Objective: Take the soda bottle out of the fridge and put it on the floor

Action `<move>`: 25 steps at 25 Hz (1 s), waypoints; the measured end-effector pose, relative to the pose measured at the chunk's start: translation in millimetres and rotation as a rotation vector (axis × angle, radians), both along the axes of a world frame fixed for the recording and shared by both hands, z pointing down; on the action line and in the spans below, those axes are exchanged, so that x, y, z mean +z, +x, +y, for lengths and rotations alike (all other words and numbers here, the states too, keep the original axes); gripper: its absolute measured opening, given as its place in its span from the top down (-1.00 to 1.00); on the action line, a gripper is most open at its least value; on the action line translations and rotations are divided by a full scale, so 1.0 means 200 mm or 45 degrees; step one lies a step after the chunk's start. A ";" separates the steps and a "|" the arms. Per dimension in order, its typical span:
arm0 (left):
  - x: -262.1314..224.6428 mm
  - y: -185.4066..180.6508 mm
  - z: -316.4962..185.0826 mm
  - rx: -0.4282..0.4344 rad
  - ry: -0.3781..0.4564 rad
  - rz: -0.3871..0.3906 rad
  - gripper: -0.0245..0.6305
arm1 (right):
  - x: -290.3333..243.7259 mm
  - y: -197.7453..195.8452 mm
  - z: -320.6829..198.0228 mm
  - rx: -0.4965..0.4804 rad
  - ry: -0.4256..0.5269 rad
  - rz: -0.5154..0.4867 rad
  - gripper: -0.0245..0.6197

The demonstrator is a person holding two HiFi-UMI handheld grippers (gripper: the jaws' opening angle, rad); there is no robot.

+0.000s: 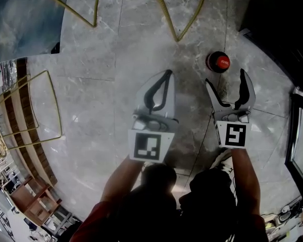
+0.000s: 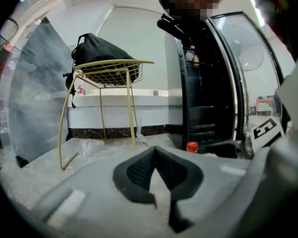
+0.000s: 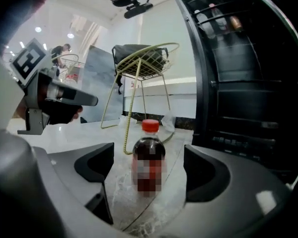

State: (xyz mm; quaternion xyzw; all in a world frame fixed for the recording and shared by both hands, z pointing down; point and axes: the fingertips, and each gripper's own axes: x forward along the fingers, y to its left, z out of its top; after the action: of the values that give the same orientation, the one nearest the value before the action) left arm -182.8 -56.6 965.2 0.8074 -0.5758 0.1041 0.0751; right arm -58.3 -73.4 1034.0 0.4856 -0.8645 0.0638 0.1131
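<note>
Standing upright on the grey marble floor [image 1: 91, 110], the soda bottle [image 1: 218, 61] sits just beyond your right tongs [image 1: 226, 79], spread wide, touching nothing. Your left tongs [image 1: 167, 74] are closed, empty. A dark fridge [image 3: 248, 83] stands open alongside.

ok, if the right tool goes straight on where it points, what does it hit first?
The soda bottle, upright on the floor, centred just ahead of the open jaws of the right tool. The gap is hard to judge.

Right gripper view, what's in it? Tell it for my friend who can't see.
A soda bottle with a red cap stands upright on the floor, just ahead of the right gripper's open jaws. Behind stand a yellow wire chair and, at right, a black fridge.
</note>
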 end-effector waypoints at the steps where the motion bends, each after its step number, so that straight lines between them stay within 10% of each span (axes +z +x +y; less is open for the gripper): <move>1: -0.03 0.00 0.00 0.010 -0.005 0.001 0.93 | -0.05 0.00 0.01 0.001 0.013 -0.001 -0.40; 12: -0.64 0.01 -0.08 -0.004 -0.004 -0.031 0.93 | -0.68 0.13 0.05 0.033 -0.042 0.048 -0.39; 25: -1.88 0.04 -0.03 -0.035 0.036 -0.034 0.93 | -2.04 0.13 0.09 0.088 0.037 -0.110 -0.39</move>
State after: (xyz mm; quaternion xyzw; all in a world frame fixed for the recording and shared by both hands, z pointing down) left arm -174.0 -62.9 588.5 0.7990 -0.5892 0.1056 0.0573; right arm -31.6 -56.0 626.5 0.5137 -0.8520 0.0762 0.0664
